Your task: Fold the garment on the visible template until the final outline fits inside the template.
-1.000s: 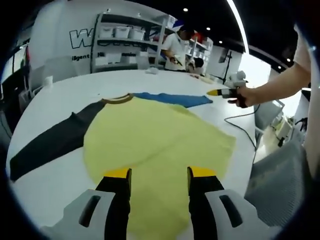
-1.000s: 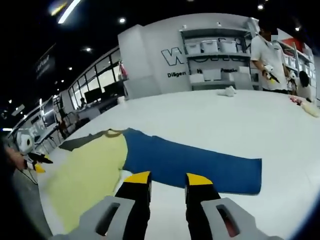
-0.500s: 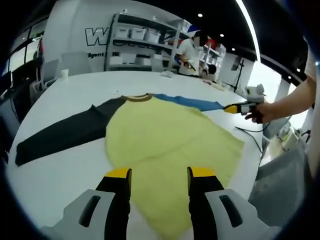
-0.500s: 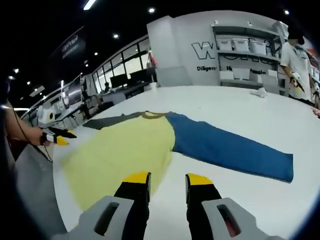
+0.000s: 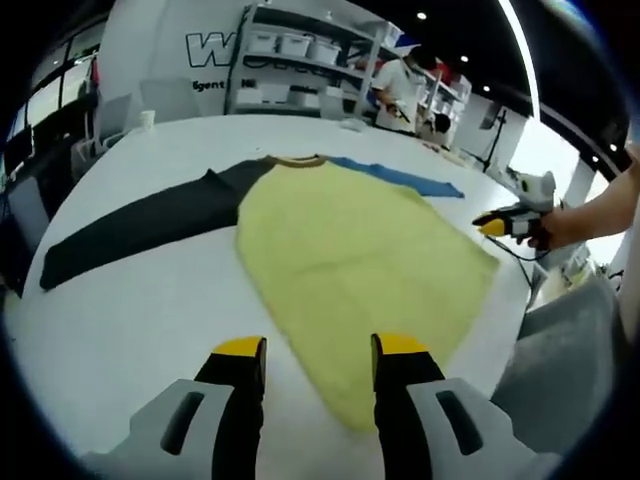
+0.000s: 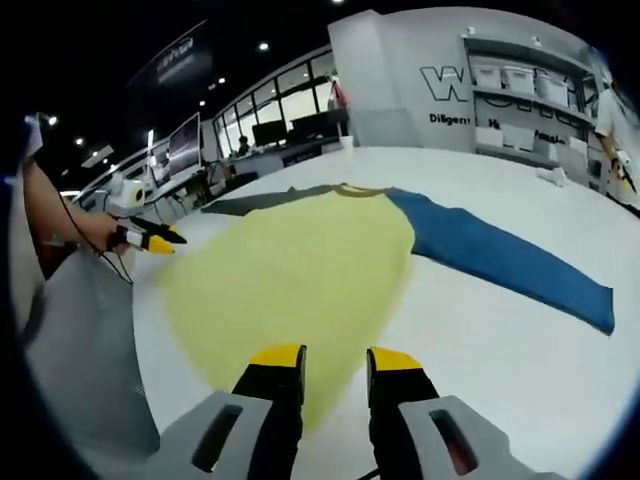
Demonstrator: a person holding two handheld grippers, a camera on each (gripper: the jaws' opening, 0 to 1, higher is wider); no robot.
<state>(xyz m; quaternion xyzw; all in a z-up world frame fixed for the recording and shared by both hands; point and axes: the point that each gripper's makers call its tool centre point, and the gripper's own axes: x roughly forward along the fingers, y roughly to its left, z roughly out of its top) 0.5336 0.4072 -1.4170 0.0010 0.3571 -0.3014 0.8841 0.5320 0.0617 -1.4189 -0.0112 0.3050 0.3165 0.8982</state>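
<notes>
Garment [image 5: 350, 240]: long-sleeved shirt lying flat and unfolded on the white desk [image 5: 120, 330]; yellow body, black sleeve [image 5: 130, 235] stretched to one side, blue sleeve [image 6: 510, 265] to the other.
Template: I cannot make out any outline on the desk, so the fit can't be judged.
Left claw [image 5: 312, 360]: spread, holding nothing, above the hem's corner.
Right claw [image 6: 325, 370]: spread, empty, over the opposite hem edge.
Risk, hem: it lies near the desk edge; a careless pull could drag cloth over it.
Risk, grip: pinching one layer off-centre would likely skew the fold.
Risk, sleeves: long; they may trail outside the outline.
</notes>
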